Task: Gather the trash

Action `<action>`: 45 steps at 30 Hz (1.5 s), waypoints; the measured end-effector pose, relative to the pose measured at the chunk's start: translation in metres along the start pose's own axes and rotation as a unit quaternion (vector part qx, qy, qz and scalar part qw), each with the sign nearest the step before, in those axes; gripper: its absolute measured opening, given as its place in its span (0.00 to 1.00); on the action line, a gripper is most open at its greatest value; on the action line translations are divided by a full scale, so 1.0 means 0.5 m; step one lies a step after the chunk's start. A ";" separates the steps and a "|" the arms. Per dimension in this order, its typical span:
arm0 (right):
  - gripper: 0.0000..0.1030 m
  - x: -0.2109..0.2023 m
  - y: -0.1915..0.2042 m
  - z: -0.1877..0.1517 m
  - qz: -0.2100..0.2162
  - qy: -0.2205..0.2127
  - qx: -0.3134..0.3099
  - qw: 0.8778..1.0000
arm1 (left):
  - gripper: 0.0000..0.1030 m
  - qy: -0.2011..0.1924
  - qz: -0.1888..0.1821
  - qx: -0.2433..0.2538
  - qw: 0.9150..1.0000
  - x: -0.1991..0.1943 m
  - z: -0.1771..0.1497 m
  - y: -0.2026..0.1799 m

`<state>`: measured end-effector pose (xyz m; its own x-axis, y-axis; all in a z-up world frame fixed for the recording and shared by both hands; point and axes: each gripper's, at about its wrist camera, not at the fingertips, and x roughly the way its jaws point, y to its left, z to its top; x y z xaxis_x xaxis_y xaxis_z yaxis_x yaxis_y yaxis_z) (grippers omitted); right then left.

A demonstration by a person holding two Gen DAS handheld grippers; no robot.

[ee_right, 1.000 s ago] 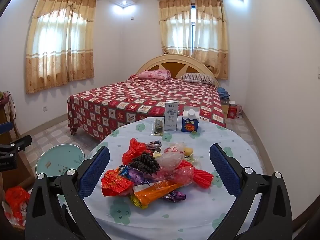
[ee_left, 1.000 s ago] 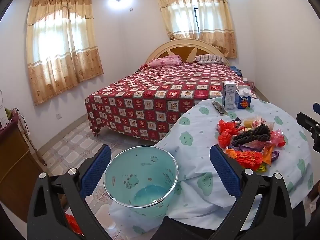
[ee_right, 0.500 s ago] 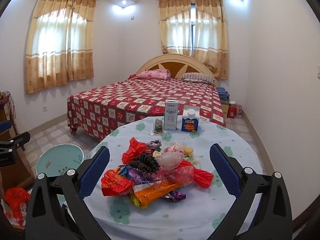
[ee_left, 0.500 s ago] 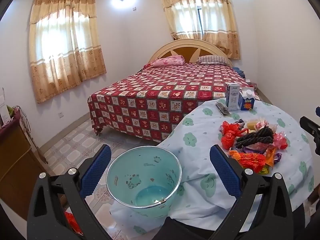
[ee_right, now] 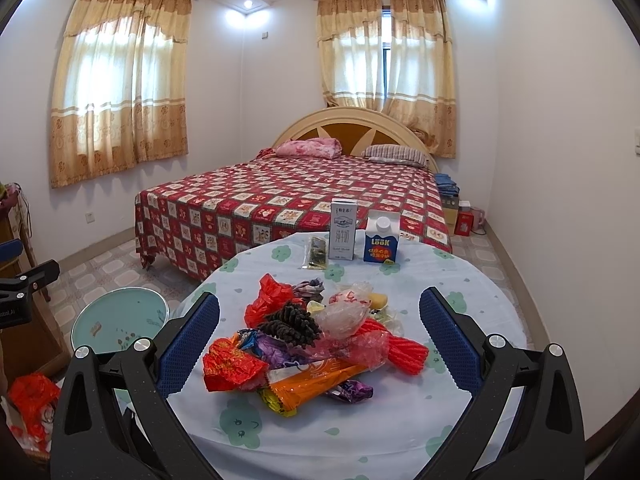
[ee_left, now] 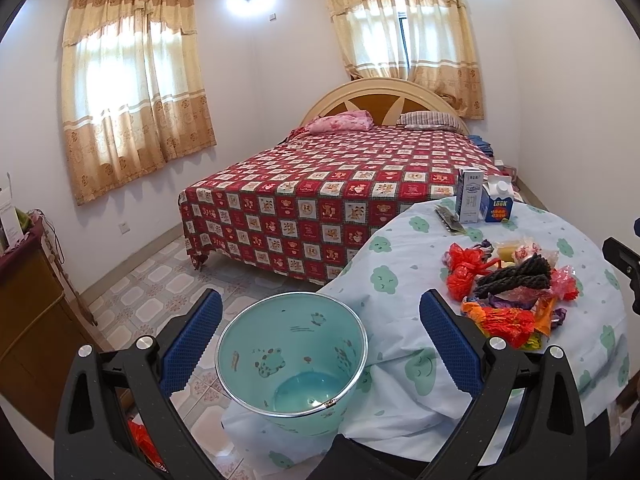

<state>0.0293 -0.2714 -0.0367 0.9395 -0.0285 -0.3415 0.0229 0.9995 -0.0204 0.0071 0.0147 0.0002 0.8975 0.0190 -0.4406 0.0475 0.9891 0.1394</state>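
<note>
A heap of trash (ee_right: pixel 316 340) lies in the middle of the round table (ee_right: pixel 400 432): red and orange wrappers, clear plastic, dark pine cones. The same trash heap (ee_left: pixel 508 292) shows at the right of the left wrist view. A pale teal bin (ee_left: pixel 292 356) stands beside the table's left edge, empty inside. My left gripper (ee_left: pixel 320 340) hovers open above the bin, holding nothing. My right gripper (ee_right: pixel 320 340) is open above the near side of the heap, apart from it. The teal bin (ee_right: pixel 120 320) appears low at the left.
Two cartons, a white one (ee_right: pixel 343 235) and a blue one (ee_right: pixel 381 242), stand at the table's far edge beside a dark packet (ee_right: pixel 316 252). A bed with a red checked cover (ee_right: pixel 288 200) fills the room behind. A wooden cabinet (ee_left: pixel 28 312) stands at the left, a red bag (ee_right: pixel 34 404) by it.
The left gripper has drifted slightly, so the bin and table have slid a little right and up in its view. The right view is nearly unchanged.
</note>
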 end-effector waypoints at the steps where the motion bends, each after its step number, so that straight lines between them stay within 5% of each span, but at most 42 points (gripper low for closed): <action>1: 0.95 -0.007 0.001 0.004 0.000 0.000 0.000 1.000 | 0.94 0.000 0.001 0.000 1.000 0.001 0.000 0.002; 45: 0.95 0.005 0.025 -0.012 0.002 0.004 -0.002 1.000 | 0.94 0.000 0.003 -0.002 1.000 0.000 0.001 0.026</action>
<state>0.0298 -0.2588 -0.0435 0.9365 -0.0243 -0.3498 0.0176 0.9996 -0.0223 0.0079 0.0276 0.0021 0.8981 0.0245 -0.4390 0.0408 0.9895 0.1387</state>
